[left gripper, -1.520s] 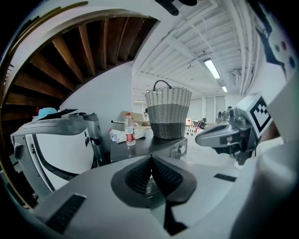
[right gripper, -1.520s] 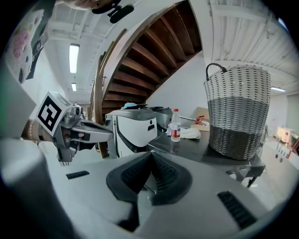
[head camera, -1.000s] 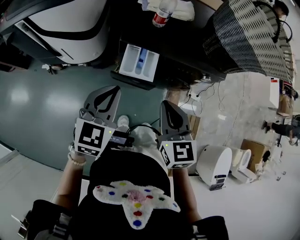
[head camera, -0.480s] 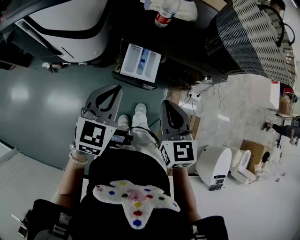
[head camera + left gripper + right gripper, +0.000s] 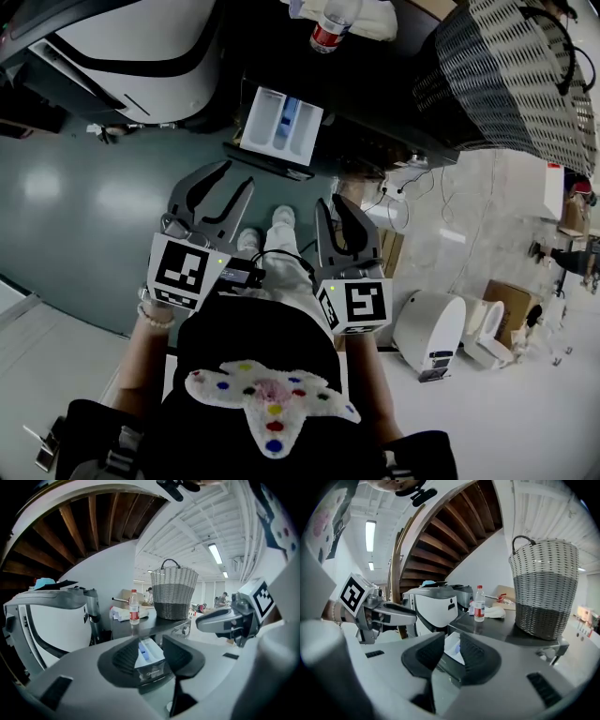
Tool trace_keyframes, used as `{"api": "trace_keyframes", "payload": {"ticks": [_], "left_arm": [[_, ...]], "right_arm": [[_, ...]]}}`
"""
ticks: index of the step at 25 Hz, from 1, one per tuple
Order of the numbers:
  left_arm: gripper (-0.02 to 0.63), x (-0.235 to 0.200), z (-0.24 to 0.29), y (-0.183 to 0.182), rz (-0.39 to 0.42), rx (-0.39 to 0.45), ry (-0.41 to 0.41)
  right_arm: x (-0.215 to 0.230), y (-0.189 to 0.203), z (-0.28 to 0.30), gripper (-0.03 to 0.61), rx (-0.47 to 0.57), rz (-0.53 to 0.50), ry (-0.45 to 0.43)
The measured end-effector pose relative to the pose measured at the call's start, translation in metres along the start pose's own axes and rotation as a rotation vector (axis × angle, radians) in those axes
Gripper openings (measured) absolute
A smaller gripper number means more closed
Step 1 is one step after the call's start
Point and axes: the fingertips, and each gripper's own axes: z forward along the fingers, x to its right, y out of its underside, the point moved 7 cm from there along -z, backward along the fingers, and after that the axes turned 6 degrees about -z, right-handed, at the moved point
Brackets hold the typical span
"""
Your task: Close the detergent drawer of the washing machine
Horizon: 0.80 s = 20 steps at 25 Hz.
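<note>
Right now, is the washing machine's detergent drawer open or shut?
Open. The detergent drawer juts out of the front of the washing machine, white compartments and blue insert exposed from above.

The left gripper (image 5: 232, 178) and right gripper (image 5: 331, 202) were grey, their opening, empty jaws padded black, their cubes patterned black-on-white. Ahead, the drawer (image 5: 281, 124) was white with a blue insert, the washer (image 5: 375, 103) black. Beyond, the bottle (image 5: 328, 26) wore a red label; the woven basket (image 5: 174, 595) was pale above, grey below.

Black top (image 5: 253, 342) w/ white multicolour-dotted patch (image 5: 270, 401), bead bracelet (image 5: 153, 322), white trousers (image 5: 291, 277) & shoes (image 5: 281, 217).
</note>
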Motion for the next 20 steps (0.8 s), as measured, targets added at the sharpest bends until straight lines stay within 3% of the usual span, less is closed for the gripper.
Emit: {"api": "trace_keyframes", "payload": {"ticks": [1,11,20], "left_arm": [[0.168,0.0,0.001,0.001,-0.006,-0.001,0.003],[0.173,-0.008,0.003,0.012,-0.042,-0.007,-0.06],[0.173,-0.026,0.012,0.049,-0.082,-0.06,-0.125]], "right_arm": [[-0.001,0.001,0.001,0.121,-0.001,0.004,-0.012],[-0.001,0.013,0.007,0.123,-0.026,-0.02,-0.03],[0.002,0.046,0.028,0.127,-0.075,-0.004,-0.028]]}}
